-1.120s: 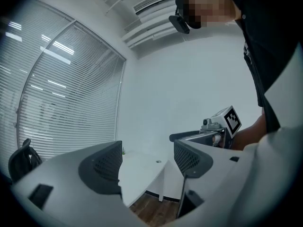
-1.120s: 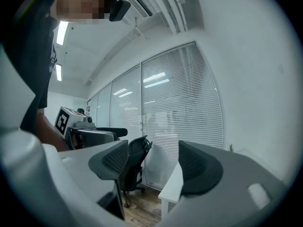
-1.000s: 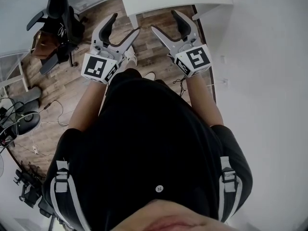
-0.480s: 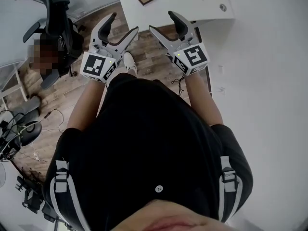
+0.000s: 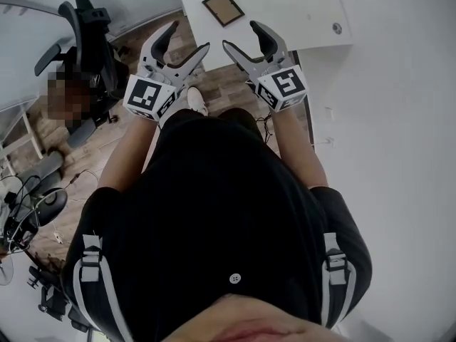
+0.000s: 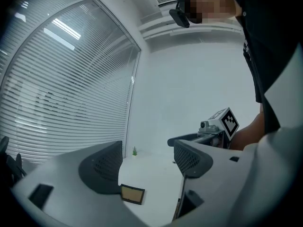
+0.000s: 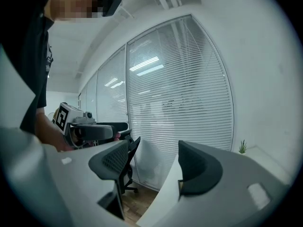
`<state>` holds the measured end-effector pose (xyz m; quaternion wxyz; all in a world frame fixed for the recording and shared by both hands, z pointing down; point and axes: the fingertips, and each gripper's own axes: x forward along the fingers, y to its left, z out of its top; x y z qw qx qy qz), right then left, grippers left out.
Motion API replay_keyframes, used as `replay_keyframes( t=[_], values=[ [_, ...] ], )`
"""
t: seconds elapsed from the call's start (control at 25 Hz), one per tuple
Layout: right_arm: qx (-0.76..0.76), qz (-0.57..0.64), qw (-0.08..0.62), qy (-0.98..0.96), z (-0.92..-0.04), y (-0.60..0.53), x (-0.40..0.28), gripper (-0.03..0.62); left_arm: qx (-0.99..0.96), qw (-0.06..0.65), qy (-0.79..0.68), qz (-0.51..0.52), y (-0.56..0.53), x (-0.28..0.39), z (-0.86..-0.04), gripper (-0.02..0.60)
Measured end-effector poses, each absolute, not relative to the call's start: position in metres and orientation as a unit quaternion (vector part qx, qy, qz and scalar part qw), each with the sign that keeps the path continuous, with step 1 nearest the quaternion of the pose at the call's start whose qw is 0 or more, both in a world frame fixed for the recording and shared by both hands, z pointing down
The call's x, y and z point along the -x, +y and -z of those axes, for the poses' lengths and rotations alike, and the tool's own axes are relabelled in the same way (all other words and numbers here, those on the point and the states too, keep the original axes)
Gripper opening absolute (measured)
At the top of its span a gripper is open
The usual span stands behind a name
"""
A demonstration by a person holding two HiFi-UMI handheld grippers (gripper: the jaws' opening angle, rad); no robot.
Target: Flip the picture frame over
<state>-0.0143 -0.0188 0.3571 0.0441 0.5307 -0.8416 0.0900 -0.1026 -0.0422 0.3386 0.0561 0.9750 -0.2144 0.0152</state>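
A small picture frame (image 5: 223, 8) with a dark rim and a tan panel lies flat on the white table (image 5: 285, 6), beyond both grippers. In the left gripper view the frame (image 6: 132, 194) shows low between the jaws, well ahead of them. My left gripper (image 5: 187, 38) is open and empty, held over the wooden floor just short of the table's near edge. My right gripper (image 5: 241, 35) is likewise open and empty beside it. The left gripper (image 6: 147, 167) and right gripper (image 7: 154, 167) each show wide-spread jaws with nothing between them.
A black office chair (image 5: 85, 27) stands on the floor to the left, with cables and gear further left. A round grommet (image 5: 337, 28) sits at the table's right end. A tiny green plant (image 6: 135, 151) stands at the far side of the table by the blinds.
The table and the frame have come further into the head view, down towards the grippers. Both grippers stay open and side by side, now closer to the table's edge.
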Motion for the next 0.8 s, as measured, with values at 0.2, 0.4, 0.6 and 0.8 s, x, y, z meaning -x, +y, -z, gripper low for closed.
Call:
replay_keyframes(
  t=[0.2,0.4,0.6,0.8],
  values=[
    [-0.530,-0.113,0.045,-0.839,-0.373,-0.053,0.012,0.330,-0.973,0.068,-0.221,-0.017,-0.072,0.104,-0.345,0.344],
    [-0.517,-0.130,0.050,-0.845,-0.391,-0.090,0.007,0.330,-0.969,0.070,-0.234,-0.024,-0.099,0.100,-0.362,0.344],
    [-0.493,-0.143,0.047,-0.857,-0.400,-0.122,-0.004,0.330,-0.959,0.077,-0.270,-0.031,-0.125,0.090,-0.371,0.344],
    [-0.450,-0.160,0.052,-0.877,-0.412,-0.149,-0.019,0.330,-0.949,0.084,-0.301,-0.026,-0.142,0.070,-0.372,0.344]
  ],
)
